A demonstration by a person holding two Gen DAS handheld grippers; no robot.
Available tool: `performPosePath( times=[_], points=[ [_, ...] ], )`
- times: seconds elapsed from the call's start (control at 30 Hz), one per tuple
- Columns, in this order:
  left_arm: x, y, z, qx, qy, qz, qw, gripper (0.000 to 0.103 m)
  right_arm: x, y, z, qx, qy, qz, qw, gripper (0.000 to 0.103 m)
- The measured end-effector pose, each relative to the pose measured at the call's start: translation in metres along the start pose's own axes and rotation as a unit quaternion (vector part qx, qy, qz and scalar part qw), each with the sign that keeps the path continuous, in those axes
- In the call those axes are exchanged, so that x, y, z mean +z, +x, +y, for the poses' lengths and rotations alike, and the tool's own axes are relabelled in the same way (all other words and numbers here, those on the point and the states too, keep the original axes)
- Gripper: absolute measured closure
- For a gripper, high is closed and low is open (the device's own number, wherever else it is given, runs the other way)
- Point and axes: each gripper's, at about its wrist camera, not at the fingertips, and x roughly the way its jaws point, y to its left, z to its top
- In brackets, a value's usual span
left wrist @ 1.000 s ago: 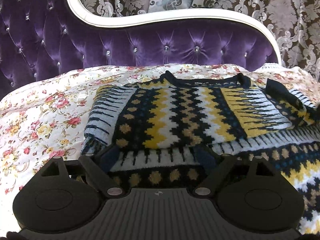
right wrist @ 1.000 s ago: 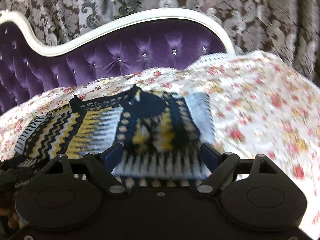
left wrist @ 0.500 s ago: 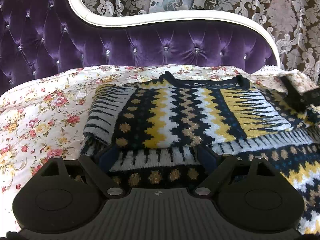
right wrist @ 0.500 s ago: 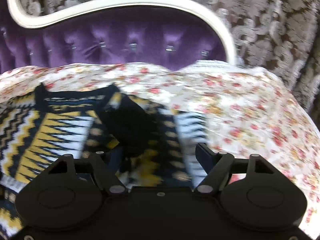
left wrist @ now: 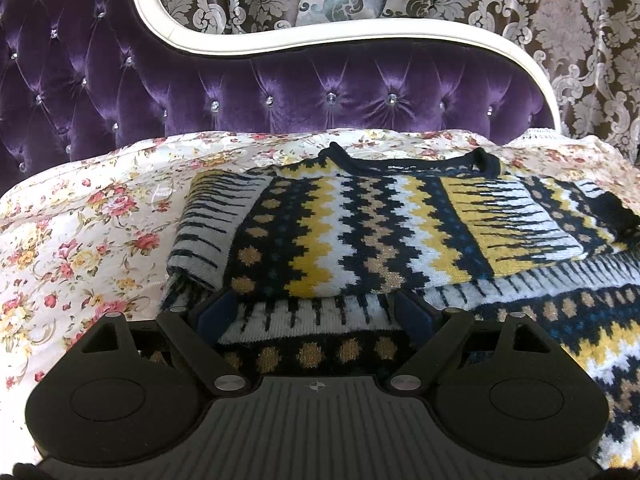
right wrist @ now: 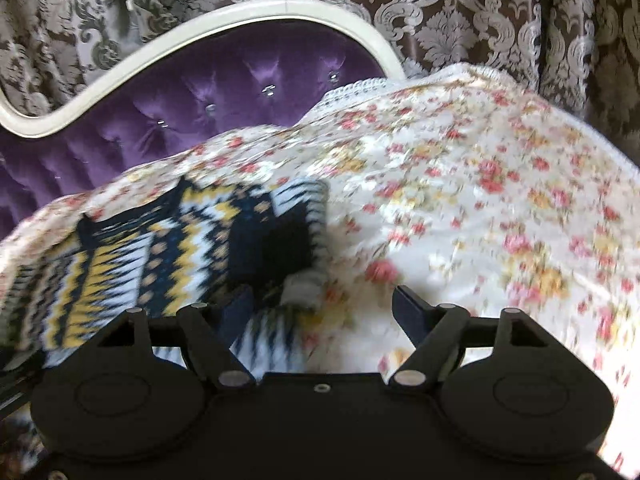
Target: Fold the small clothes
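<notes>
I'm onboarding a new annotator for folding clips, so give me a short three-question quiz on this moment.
1. True or false: the sweater lies on a plain white sheet.
2. What colour is the tufted headboard: A green, B purple, C red?
3. What fills the space between the left gripper fingers?

Key: 1 false, the bedspread is floral. 2 B. 3 the sweater's knit, with the jaws spread wide.

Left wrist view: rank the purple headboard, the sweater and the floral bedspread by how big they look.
1. purple headboard, widest span of frame.
2. sweater and floral bedspread: too close to rank; the sweater runs off frame and hides much of the bedspread.
</notes>
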Motion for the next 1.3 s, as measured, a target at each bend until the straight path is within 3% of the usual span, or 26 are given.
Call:
performPosePath(
  times=[0.17,0.37,0.63,0.9,1.13,1.3],
  points=[
    [0.008,-0.008,0.001,-0.010,0.012,0.023,0.9996,0.018,-0.021,-0.031,-0.001,0.040,0.017,0.008,0.999,0.024],
    [0.003,-0.054,0.006,-0.030,-0.006,0.063,0.9975,0.018,-0.044,-0.074,-0.001,0.074,0.017,0.003,0.997,0.023],
    [-0.017,-0.147,0.012,-0.026,0.004,0.039,0.9989,0.018,-0.086,-0.129,-0.002,0.109,0.009,0.005,0.994,0.020],
    [-0.052,-0.220,0.024,-0.028,-0.052,0.035,0.9976,0.017,-0.132,-0.164,-0.001,0.121,-0.002,0.025,0.992,0.020],
    [-0.089,-0.248,0.043,-0.044,-0.105,0.052,0.9921,0.017,-0.171,-0.178,-0.004,0.127,0.014,0.062,0.990,0.020],
    [-0.106,-0.246,0.044,-0.044,-0.106,0.081,0.9901,0.017,-0.189,-0.177,-0.007,0.128,0.027,0.084,0.988,0.020]
  ],
)
